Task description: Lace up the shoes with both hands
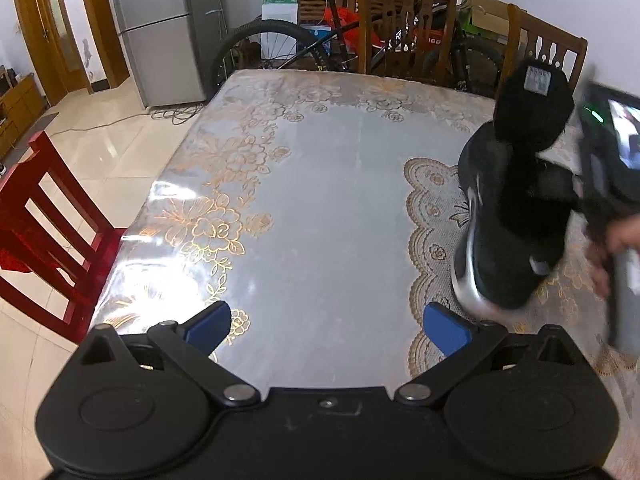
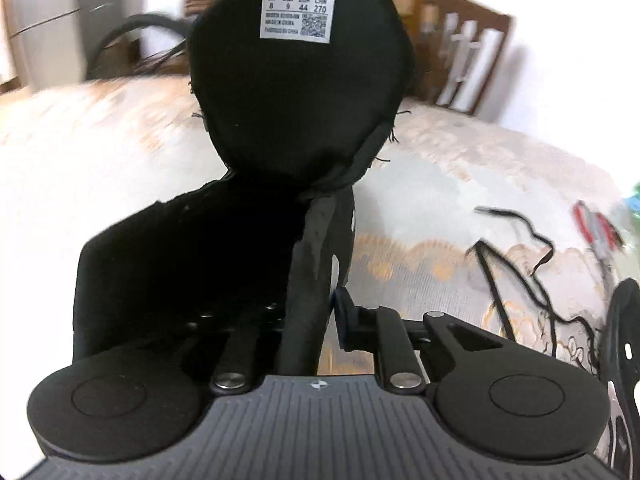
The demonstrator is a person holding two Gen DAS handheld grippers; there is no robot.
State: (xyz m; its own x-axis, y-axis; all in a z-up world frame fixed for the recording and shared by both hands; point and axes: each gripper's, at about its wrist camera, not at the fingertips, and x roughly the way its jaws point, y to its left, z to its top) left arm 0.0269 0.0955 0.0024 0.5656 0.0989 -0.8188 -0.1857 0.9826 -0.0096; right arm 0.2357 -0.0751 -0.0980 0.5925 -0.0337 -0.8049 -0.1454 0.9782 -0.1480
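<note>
A black shoe (image 1: 516,216) with a silver sole edge stands on the table at the right, its tongue (image 1: 532,108) pulled upright. Seen from the right wrist, the tongue (image 2: 300,80) shows a white size label. My right gripper (image 2: 310,312) is shut on the shoe's side wall (image 2: 316,264), with one finger hidden inside the shoe and the blue pad (image 2: 344,312) outside. A loose black lace (image 2: 516,264) lies on the cloth to the right. My left gripper (image 1: 327,328) hangs open over bare tablecloth, left of the shoe's heel, holding nothing.
The table (image 1: 320,200) has a glossy floral cover. A second dark shoe (image 2: 624,340) and a red-handled tool (image 2: 596,232) lie at the right. A red chair (image 1: 40,216) stands at the left, wooden chairs (image 1: 404,20) and a bicycle (image 1: 280,44) behind. A hand (image 1: 616,240) blurs at the right edge.
</note>
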